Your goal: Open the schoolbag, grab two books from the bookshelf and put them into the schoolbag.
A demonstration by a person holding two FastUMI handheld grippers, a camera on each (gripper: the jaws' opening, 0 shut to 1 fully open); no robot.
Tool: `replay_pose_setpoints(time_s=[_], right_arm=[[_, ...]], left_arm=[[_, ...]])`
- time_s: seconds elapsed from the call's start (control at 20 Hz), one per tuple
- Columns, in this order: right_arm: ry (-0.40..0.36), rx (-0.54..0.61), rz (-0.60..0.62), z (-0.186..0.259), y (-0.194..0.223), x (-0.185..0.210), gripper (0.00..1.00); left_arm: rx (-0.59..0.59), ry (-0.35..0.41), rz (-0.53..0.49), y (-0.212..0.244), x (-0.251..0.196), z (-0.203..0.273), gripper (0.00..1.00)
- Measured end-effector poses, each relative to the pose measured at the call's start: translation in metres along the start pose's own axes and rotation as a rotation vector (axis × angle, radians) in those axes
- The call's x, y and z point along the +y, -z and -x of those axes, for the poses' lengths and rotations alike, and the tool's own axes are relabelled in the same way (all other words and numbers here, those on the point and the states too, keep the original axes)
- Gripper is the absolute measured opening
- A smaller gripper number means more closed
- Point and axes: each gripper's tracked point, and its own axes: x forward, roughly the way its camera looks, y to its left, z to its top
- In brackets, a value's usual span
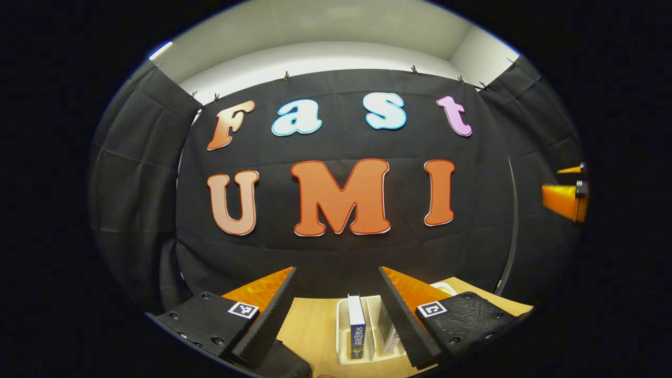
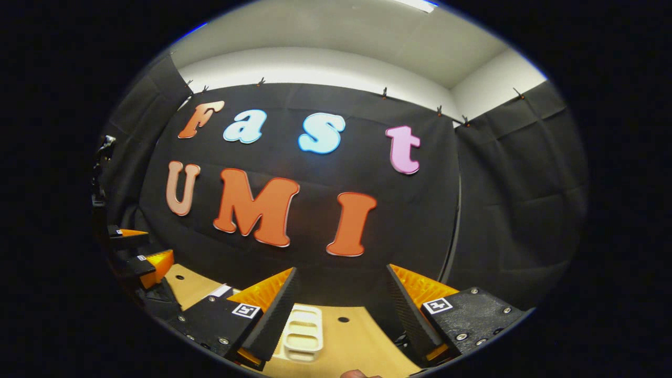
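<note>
Left gripper [image 1: 337, 310] and right gripper [image 2: 341, 312] both hover with fingers wide, holding nothing. Beyond the left one, the bookshelf [image 1: 344, 336] sits on the worktop [image 1: 310, 320] with a book [image 1: 356, 325] upright; judged step: reaching for it, needing descent

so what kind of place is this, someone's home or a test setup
Most likely a staged recording booth, not a home. Black cloth is clipped up as the wall under a plain white ceiling, and a bare wooden table carries only a white book rack with books. Both grippers are open above it.
</note>
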Motion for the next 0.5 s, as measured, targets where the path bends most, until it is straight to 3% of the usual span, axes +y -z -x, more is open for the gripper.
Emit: replay_pose_setpoints(time_s=[0.15,0.2,0.25,0.5], right_arm=[[-0.041,0.021,0.006,-0.004,0.012,0.023,0.97],[-0.055,0.023,0.000,-0.006,0.014,0.029,1.00],[-0.071,0.028,-0.009,-0.007,0.015,0.037,0.96],[-0.143,0.068,-0.065,-0.017,0.032,0.068,0.96]], left_arm=[[-0.047,0.002,0.022,-0.015,0.011,0.005,0.96],[-0.058,-0.002,0.006,-0.018,0.015,0.007,0.96],[-0.065,-0.010,-0.011,-0.017,0.019,0.006,0.96],[-0.050,-0.066,-0.061,-0.003,0.041,0.001,0.96]])
